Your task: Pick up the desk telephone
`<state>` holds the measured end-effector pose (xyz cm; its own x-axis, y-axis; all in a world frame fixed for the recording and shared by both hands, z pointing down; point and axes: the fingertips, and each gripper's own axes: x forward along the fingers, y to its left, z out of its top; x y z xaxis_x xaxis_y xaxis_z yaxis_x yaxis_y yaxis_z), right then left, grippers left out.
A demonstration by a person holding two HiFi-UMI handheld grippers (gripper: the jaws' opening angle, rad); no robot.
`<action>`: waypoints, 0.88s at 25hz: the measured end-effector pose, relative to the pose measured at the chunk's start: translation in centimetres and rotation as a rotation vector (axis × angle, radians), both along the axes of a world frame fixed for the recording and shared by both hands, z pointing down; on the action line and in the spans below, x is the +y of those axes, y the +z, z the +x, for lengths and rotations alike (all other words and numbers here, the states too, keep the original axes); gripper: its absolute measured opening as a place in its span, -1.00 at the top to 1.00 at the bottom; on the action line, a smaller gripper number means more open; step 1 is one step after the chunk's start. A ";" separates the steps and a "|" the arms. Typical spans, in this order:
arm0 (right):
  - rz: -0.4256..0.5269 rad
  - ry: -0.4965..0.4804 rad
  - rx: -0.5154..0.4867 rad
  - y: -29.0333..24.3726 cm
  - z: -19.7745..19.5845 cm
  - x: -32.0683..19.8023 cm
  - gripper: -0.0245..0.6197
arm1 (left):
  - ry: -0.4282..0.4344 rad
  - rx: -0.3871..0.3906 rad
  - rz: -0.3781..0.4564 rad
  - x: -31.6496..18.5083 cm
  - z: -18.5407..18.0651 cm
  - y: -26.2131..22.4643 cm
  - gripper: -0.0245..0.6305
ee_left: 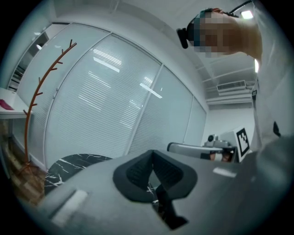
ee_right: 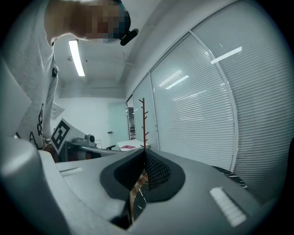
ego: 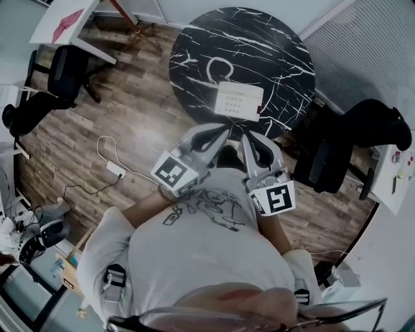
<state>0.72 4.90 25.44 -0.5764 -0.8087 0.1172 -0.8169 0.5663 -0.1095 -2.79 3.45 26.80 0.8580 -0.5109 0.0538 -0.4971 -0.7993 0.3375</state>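
Observation:
The white desk telephone (ego: 238,99) lies on the near side of a round black marble table (ego: 272,45), with its curled cord (ego: 220,65) looping behind it. My left gripper (ego: 220,131) and right gripper (ego: 250,139) are held side by side just short of the table's near edge and point toward the phone. Both are shut with nothing in them, and neither touches the phone. In the left gripper view the closed left gripper (ee_left: 154,170) points level over the table edge (ee_left: 73,165); the phone is hidden. In the right gripper view the right gripper (ee_right: 142,170) is closed too.
A black office chair (ego: 337,155) stands right of the table and another (ego: 65,71) at the left by a white desk (ego: 65,19). A power strip with cable (ego: 115,170) lies on the wood floor. A coat stand (ee_left: 41,92) and glass walls with blinds lie ahead.

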 end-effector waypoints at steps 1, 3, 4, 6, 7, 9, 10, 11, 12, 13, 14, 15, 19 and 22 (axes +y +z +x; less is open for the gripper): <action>-0.001 -0.003 -0.002 0.1 0.6 -0.5 0.90 | -0.006 -0.003 -0.002 -0.4 0.5 0.2 0.92; -0.006 -0.012 -0.002 0.5 1.9 -1.4 0.90 | -0.019 -0.010 -0.007 -1.3 1.6 0.5 0.92; -0.007 -0.019 0.000 0.6 2.5 -1.8 0.90 | -0.025 -0.015 -0.008 -1.8 2.2 0.6 0.92; -0.009 -0.036 0.001 0.9 3.7 -2.6 0.90 | -0.034 -0.025 -0.006 -2.6 3.4 0.8 0.92; -0.011 -0.044 0.001 1.1 4.3 -3.0 0.90 | -0.039 -0.031 -0.003 -3.0 4.0 1.0 0.92; -0.017 -0.058 0.004 1.6 5.4 -3.6 0.90 | -0.059 -0.042 0.004 -3.9 5.0 1.5 0.92; -0.021 -0.065 0.007 1.9 5.9 -4.0 0.90 | -0.071 -0.046 0.007 -4.3 5.4 1.9 0.92; -0.026 -0.074 0.011 2.2 6.4 -4.3 0.90 | -0.083 -0.048 0.006 -4.6 5.7 2.3 0.92; -0.030 -0.081 0.015 2.4 6.7 -4.6 0.90 | -0.094 -0.048 0.001 -5.0 6.0 2.6 0.92; -0.032 -0.088 0.018 2.6 7.0 -5.0 0.90 | -0.102 -0.047 -0.005 -5.4 6.3 2.8 0.91; -0.032 -0.093 0.021 2.8 7.2 -5.4 0.90 | -0.107 -0.046 -0.010 -5.9 6.5 3.0 0.91; -0.034 -0.095 0.024 2.9 7.4 -5.8 0.90 | -0.110 -0.047 -0.014 -6.2 6.8 3.2 0.90; -0.064 -0.086 0.024 3.9 7.9 -7.3 0.90 | -0.099 -0.085 -0.025 -7.7 7.0 4.5 0.86; -0.091 -0.076 0.020 5.2 7.9 -8.6 0.90 | -0.082 -0.116 -0.042 -9.1 6.8 6.0 0.73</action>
